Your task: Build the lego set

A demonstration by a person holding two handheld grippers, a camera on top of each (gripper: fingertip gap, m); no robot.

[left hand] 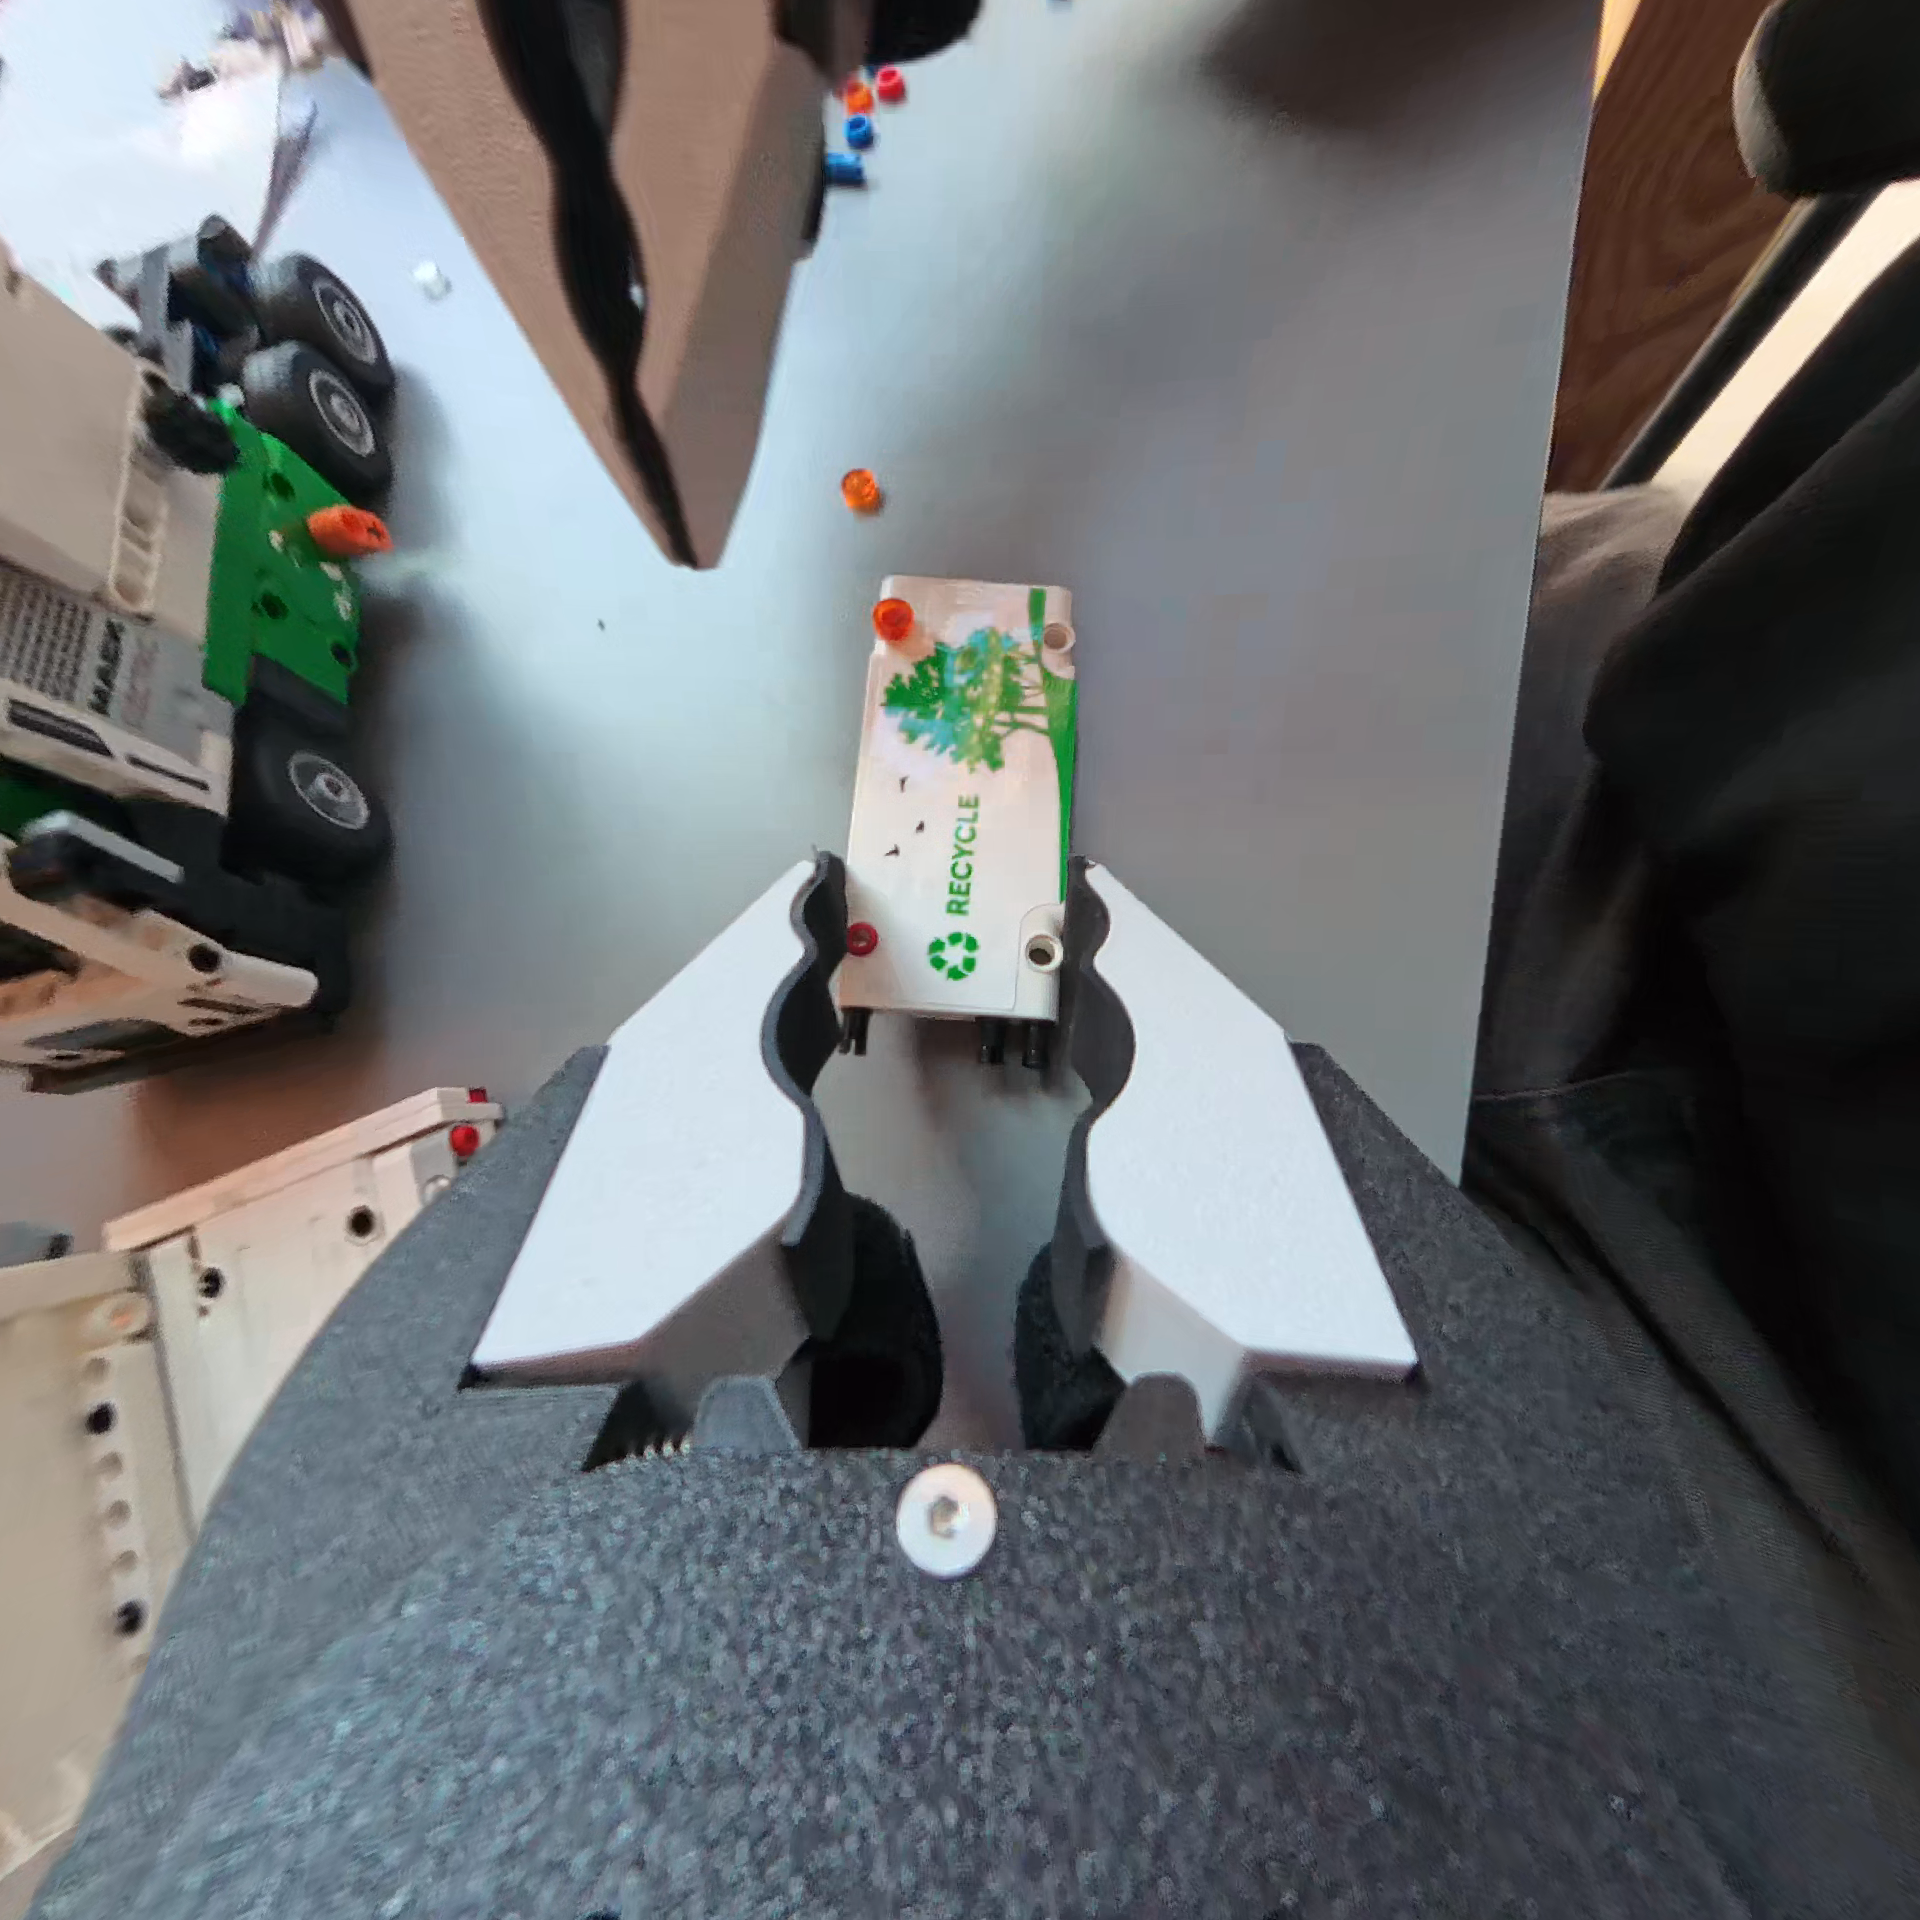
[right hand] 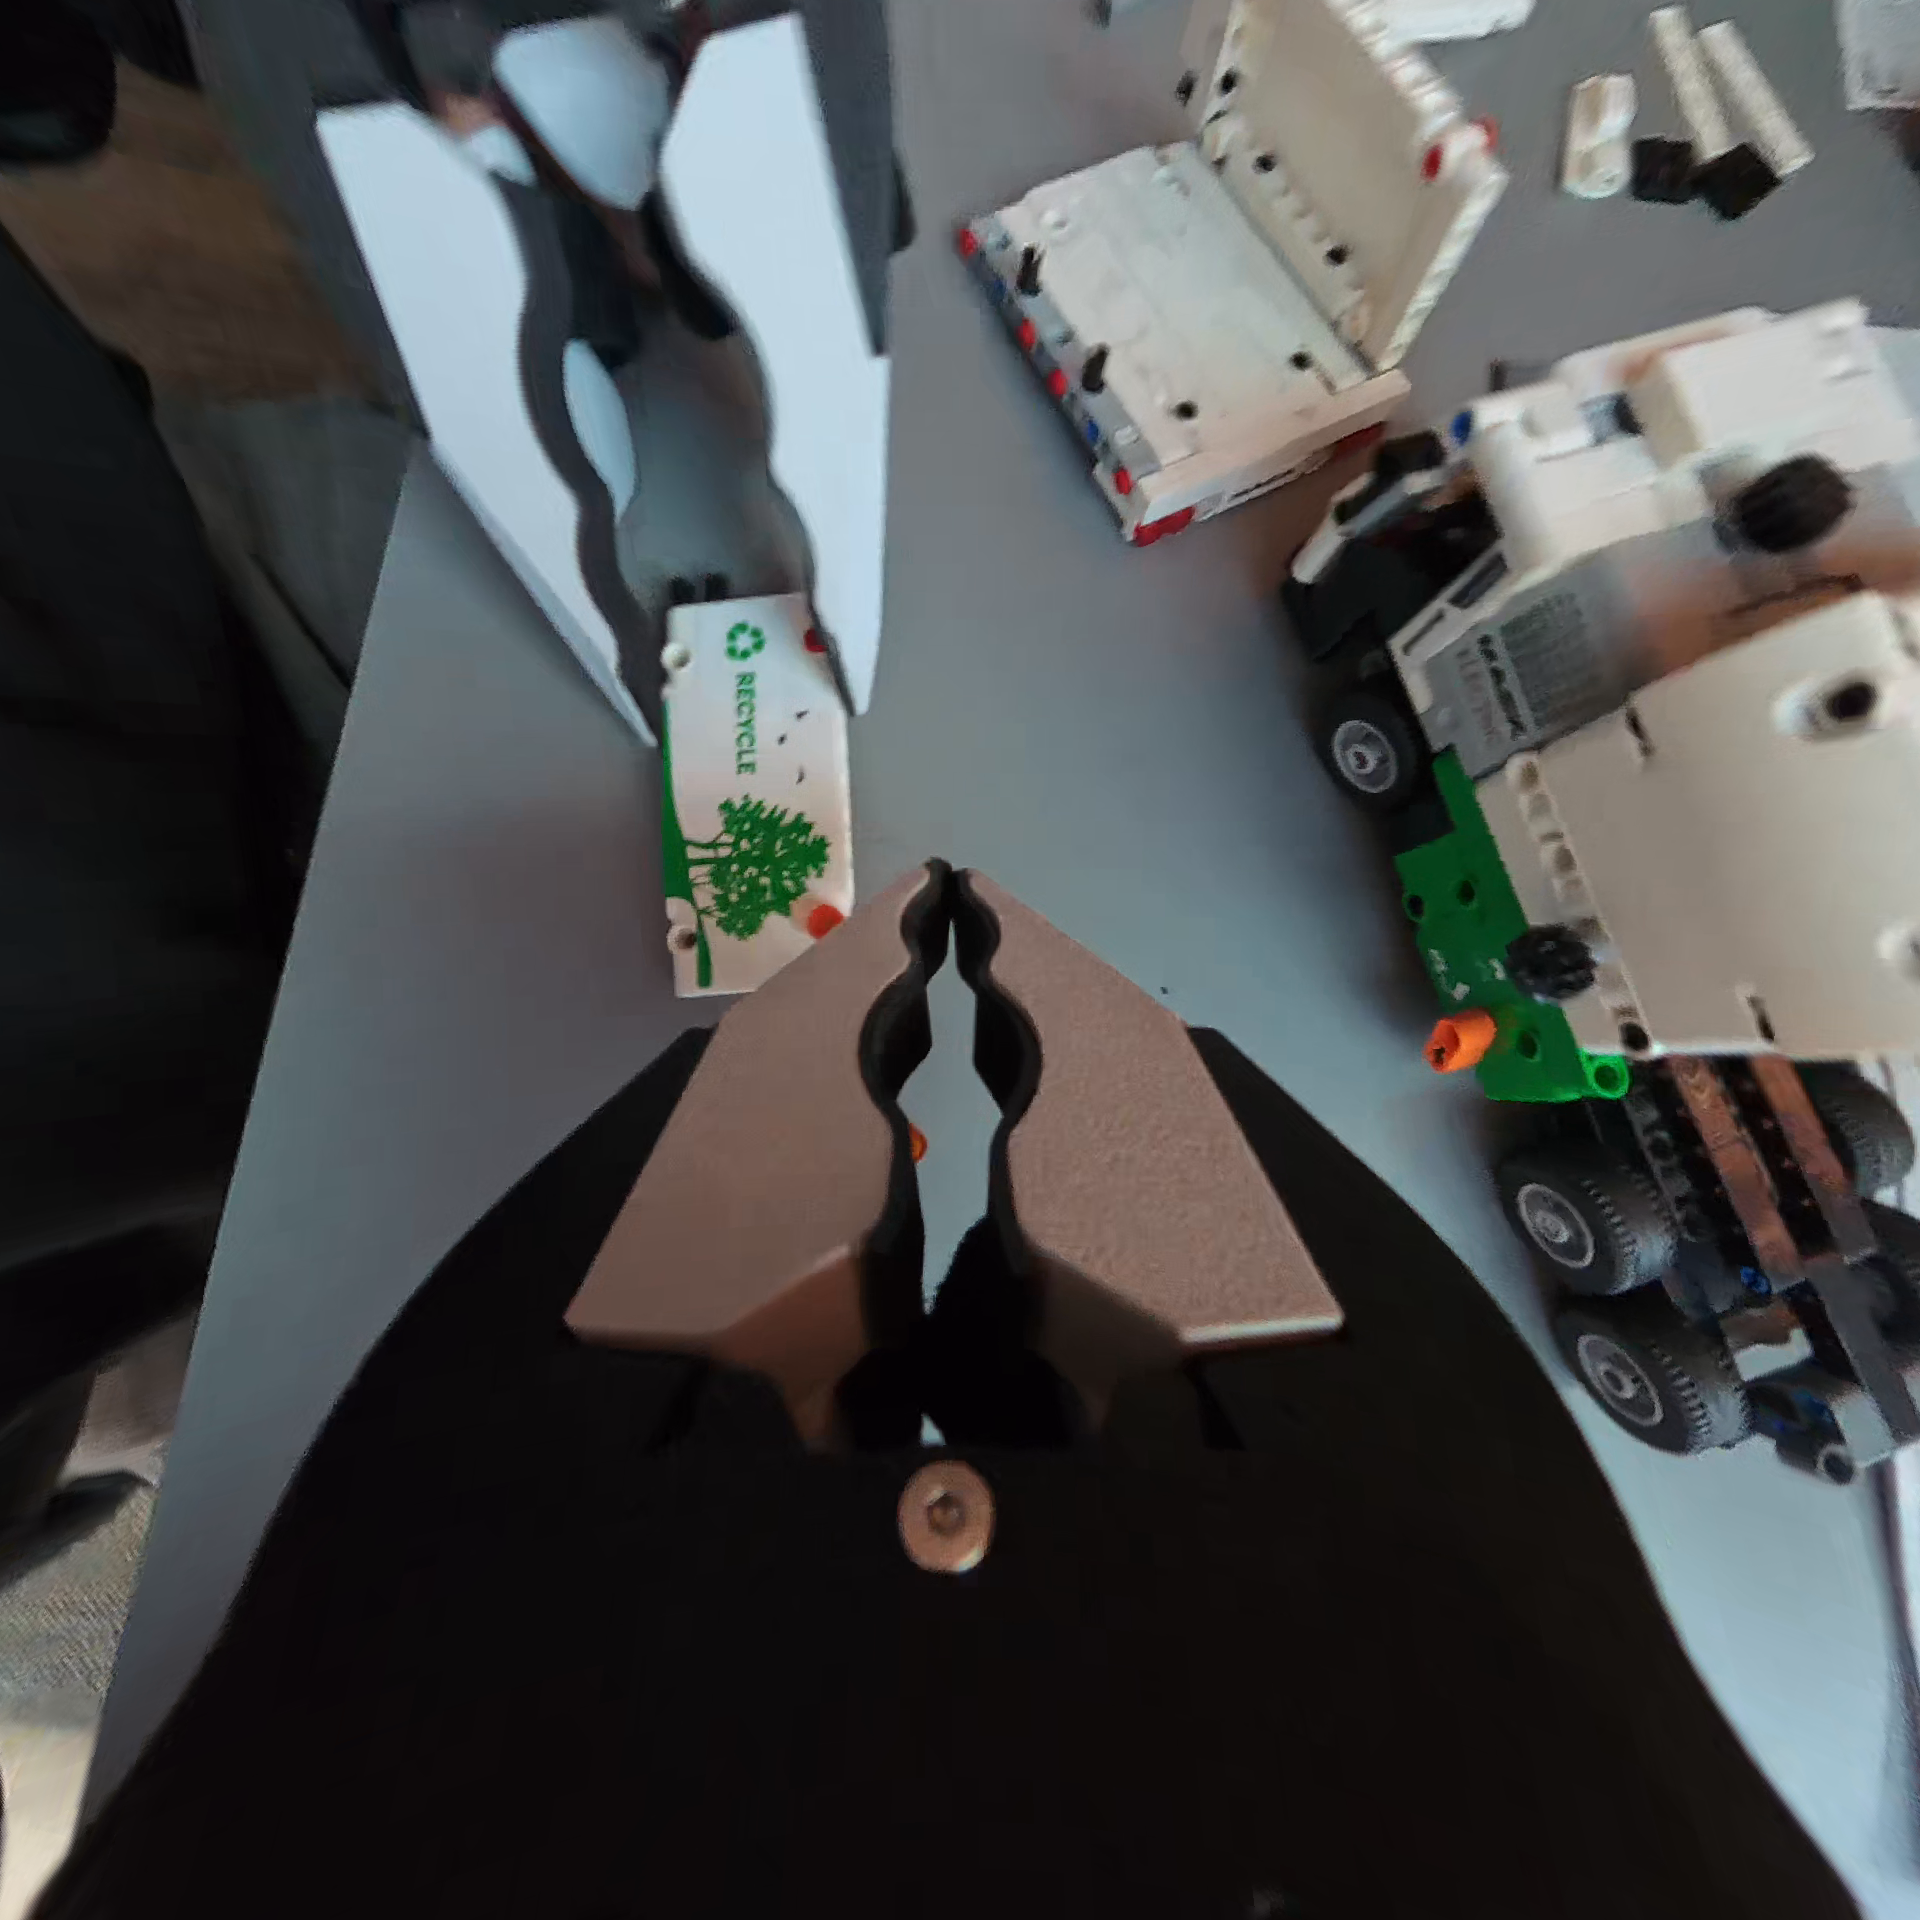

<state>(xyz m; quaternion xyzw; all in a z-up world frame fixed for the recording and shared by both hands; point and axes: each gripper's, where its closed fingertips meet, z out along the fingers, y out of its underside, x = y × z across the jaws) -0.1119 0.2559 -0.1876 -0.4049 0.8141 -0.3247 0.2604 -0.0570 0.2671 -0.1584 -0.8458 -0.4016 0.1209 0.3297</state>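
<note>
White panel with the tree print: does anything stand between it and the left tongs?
Nothing visible does. The left tongs already straddle the near end of the white panel on the grey table, pads against both long edges.

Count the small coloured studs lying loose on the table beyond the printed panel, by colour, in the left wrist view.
Orange studs: 2
Blue studs: 2
Red stud: 1
Total: 5, leaving out the studs fixed on the printed panel.
</note>
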